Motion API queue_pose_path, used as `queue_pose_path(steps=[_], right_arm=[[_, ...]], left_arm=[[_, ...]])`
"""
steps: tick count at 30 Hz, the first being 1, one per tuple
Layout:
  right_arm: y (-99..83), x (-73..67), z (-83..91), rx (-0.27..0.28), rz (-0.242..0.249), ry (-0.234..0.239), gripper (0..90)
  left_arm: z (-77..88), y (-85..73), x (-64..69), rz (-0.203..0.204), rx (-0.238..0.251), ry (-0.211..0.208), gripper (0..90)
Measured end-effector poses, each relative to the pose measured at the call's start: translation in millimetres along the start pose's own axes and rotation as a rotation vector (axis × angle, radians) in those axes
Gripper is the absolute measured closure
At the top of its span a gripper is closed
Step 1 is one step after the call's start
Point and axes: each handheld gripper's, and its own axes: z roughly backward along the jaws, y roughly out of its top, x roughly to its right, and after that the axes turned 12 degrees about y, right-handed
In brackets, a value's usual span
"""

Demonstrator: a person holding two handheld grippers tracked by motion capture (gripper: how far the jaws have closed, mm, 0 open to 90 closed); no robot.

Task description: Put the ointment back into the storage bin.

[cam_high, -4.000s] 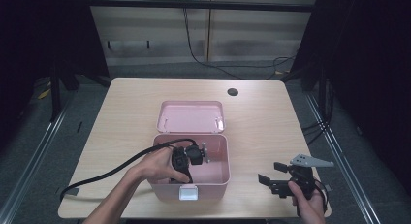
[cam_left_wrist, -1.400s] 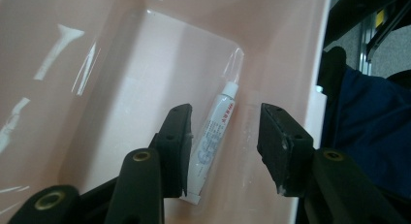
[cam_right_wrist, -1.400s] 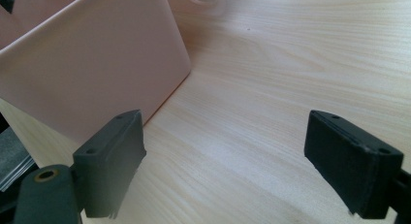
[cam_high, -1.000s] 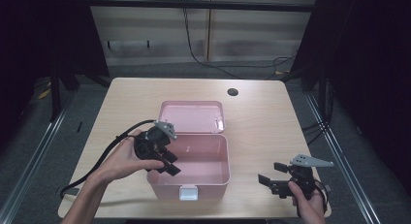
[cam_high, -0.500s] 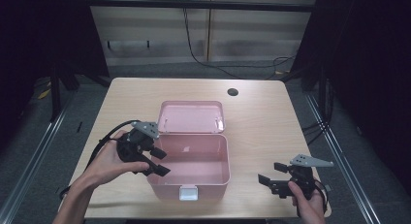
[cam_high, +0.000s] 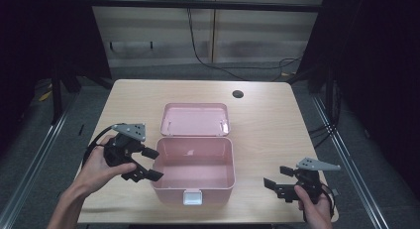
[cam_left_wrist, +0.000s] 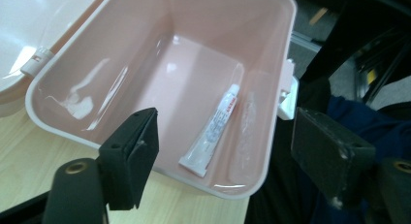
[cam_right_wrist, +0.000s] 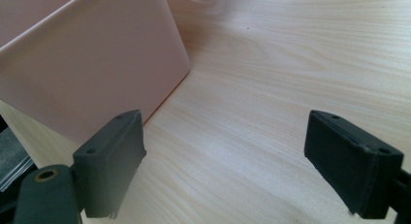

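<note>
Wooden table [cam_high: 267, 120]: left gripper [cam_high: 148, 164] jaws wide, empty, beside pink box [cam_high: 193, 182]; right gripper [cam_high: 277, 182] jaws wide, empty.

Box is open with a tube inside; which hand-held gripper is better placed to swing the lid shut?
Probably left: the left hand-held gripper hangs open beside the pink box, near its lid. The right hand-held gripper sits farther off.

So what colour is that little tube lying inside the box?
White with red print; the tube shows best in the left gripper view.
</note>
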Motion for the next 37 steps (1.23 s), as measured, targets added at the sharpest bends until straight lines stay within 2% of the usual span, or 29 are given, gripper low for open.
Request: queue_pose_path(steps=[1,3,5,6,8,10,15,17,19,21,22,24,25,27,29,30,32,34,35,37], right_arm=[[0.0,0.0,0.0,0.000,0.000,0.000,14.4],[-0.1,-0.2,0.2,-0.001,-0.002,-0.002,14.5],[-0.3,-0.2,0.4,-0.002,-0.005,-0.003,14.5],[-0.3,0.0,0.5,-0.002,-0.004,-0.006,14.4],[-0.3,-0.4,0.6,0.000,-0.009,0.000,14.5],[-0.2,0.0,0.5,0.003,0.001,-0.001,14.5],[-0.1,-0.2,0.1,0.000,0.000,-0.002,14.5],[-0.3,-0.3,0.1,0.002,0.001,-0.005,14.5],[-0.1,-0.1,-0.4,0.004,0.002,0.001,14.5],[-0.2,-0.5,-1.3,-0.003,0.002,-0.009,14.5],[-0.3,-0.3,-1.9,-0.009,0.006,-0.009,14.5],[-0.3,-0.7,-3.0,-0.009,0.006,-0.008,14.5],[-0.4,-0.2,-3.4,-0.011,0.012,-0.014,14.6],[-0.6,-0.3,-3.8,-0.010,0.014,-0.017,14.6],[-0.8,-0.4,-4.5,-0.004,0.014,-0.025,14.8],[-1.1,-0.5,-5.0,-0.002,0.015,-0.030,14.8],[-1.9,-0.1,-6.6,-0.002,0.019,-0.042,15.0],[-3.2,0.6,-7.9,-0.010,0.021,-0.050,15.0],[-4.3,1.0,-9.2,-0.030,0.013,-0.059,15.0],[-7.3,2.6,-13.3,-0.091,0.010,-0.073,15.0]], left_arm=[[1.3,-1.6,0.2,-0.008,0.007,0.006,24.4],[3.5,-4.6,0.3,0.004,0.026,0.001,20.0],[6.1,-9.9,-0.9,0.004,0.031,0.023,21.0],[6.6,-13.1,-1.5,0.016,0.040,0.033,19.3],[8.4,-20.4,-4.4,0.040,0.049,0.029,19.1],[9.7,-26.8,-6.6,0.049,0.056,0.043,18.9],[13.0,-42.5,-8.3,0.071,0.085,0.099,20.4],[13.0,-48.7,-10.3,0.087,0.100,0.104,21.3],[13.3,-55.6,-11.5,0.098,0.105,0.137,22.6],[12.7,-62.2,-12.0,0.110,0.109,0.161,22.7],[11.7,-67.5,-13.3,0.122,0.117,0.152,22.7],[10.2,-75.3,-14.7,0.135,0.110,0.178,23.2],[9.9,-79.2,-15.9,0.132,0.103,0.182,23.2],[7.5,-86.7,-16.5,0.153,0.108,0.180,23.2],[2.2,-94.7,-16.2,0.162,0.107,0.202,23.2],[0.2,-96.8,-16.3,0.180,0.109,0.195,23.2],[-4.3,-99.3,-15.1,0.173,0.110,0.196,23.1],[-9.4,-101.4,-12.5,0.170,0.106,0.214,23.1],[-11.1,-102.1,-11.5,0.167,0.096,0.224,23.1],[-14.9,-105.7,-9.1,0.175,0.108,0.237,23.2]])
